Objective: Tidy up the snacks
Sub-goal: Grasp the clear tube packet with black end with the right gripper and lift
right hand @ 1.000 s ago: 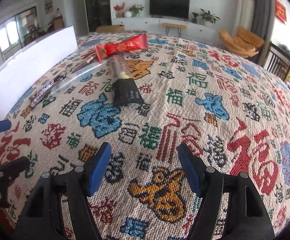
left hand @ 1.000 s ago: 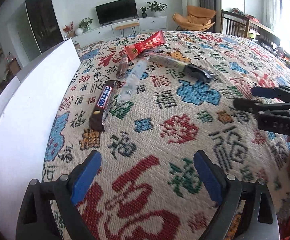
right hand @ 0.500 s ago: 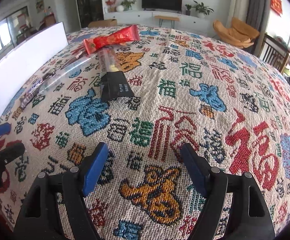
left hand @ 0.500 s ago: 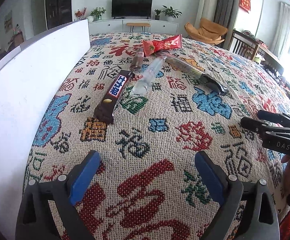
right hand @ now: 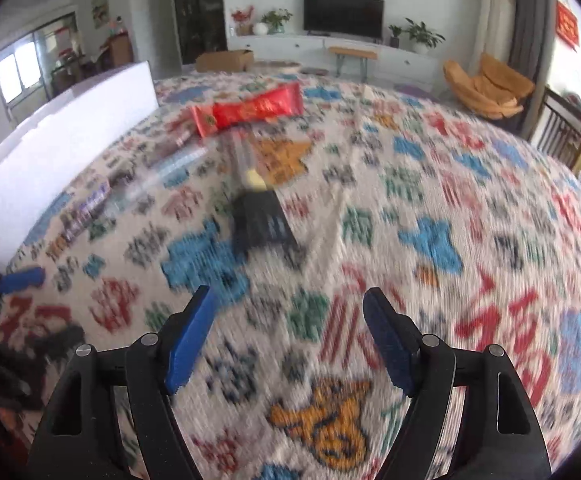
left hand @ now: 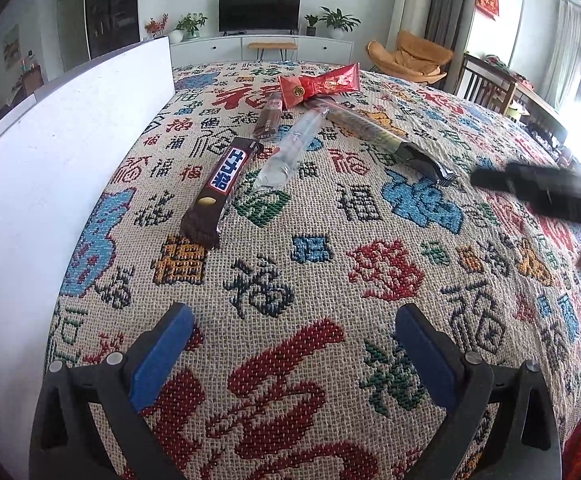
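Note:
Several snacks lie on the patterned tablecloth (left hand: 370, 264). A brown chocolate bar (left hand: 220, 190) lies nearest, a clear wrapped stick (left hand: 290, 148) beside it, a small brown bar (left hand: 268, 120), a red packet (left hand: 318, 84) at the back, and a long clear-and-black packet (left hand: 394, 144). My left gripper (left hand: 290, 348) is open and empty, short of the chocolate bar. My right gripper (right hand: 288, 336) is open and empty, short of the black-ended packet (right hand: 260, 220); the red packet (right hand: 250, 114) lies beyond. The right wrist view is blurred. The right gripper's arm (left hand: 538, 190) shows at the right.
A white board (left hand: 50, 152) stands upright along the table's left edge, also in the right wrist view (right hand: 50, 148). The left gripper's blue pad (right hand: 22, 280) shows at the left. Beyond the table are a TV cabinet (left hand: 258, 46), an orange chair (left hand: 418, 58) and wooden chairs (left hand: 490, 84).
Both grippers have moved forward toward the snacks and stayed open. The right wrist view is now motion-blurred, and the right gripper sits higher in the left wrist view.

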Demonstrator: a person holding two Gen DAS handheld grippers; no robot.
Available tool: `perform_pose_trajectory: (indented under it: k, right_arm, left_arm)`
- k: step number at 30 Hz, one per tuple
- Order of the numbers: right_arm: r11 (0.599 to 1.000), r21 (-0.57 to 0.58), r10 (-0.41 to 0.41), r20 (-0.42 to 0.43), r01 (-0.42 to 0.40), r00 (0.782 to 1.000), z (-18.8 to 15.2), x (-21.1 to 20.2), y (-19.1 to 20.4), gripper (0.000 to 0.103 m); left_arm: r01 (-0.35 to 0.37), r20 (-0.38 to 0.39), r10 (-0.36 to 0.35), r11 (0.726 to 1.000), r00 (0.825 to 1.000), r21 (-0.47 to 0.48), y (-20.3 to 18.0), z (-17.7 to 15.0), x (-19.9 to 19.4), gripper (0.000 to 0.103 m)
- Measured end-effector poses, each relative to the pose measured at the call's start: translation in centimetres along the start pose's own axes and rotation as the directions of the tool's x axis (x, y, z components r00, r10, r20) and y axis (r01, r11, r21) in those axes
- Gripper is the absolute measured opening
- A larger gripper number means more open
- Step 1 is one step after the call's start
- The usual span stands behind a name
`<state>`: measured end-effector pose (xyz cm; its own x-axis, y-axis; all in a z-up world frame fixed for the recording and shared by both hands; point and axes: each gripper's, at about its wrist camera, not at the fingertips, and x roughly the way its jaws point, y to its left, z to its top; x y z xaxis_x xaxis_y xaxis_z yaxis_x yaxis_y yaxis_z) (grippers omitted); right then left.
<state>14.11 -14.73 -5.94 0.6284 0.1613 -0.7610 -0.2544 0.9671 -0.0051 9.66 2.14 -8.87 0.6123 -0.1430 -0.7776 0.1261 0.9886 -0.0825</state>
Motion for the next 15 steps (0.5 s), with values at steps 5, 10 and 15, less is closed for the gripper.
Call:
perform_pose_trajectory:
  k: [5, 10, 15]
  right_arm:
    - [0.992, -0.077, 0.081, -0.175, -0.096, 0.981, 7.0, 6.0, 2.5, 0.077]
    - [0.998, -0.042, 0.034, -0.281, -0.048, 0.959, 9.1, 11.7, 2.8, 0.069]
    - [0.999, -0.033, 0.014, -0.264, -0.024, 0.965, 8.9, 11.2, 2.7, 0.038]
  left_arm:
    - [-0.01, -0.004, 0.01, 1.0, 1.0, 0.008, -0.2, 0.0, 0.1, 0.1]
    - [-0.002, -0.001, 0.002, 1.0, 1.0, 0.001, -0.1, 0.0, 0.1, 0.1]
    - [-0.002, -0.001, 0.002, 1.0, 1.0, 0.001, -0.1, 0.0, 0.0, 0.1]
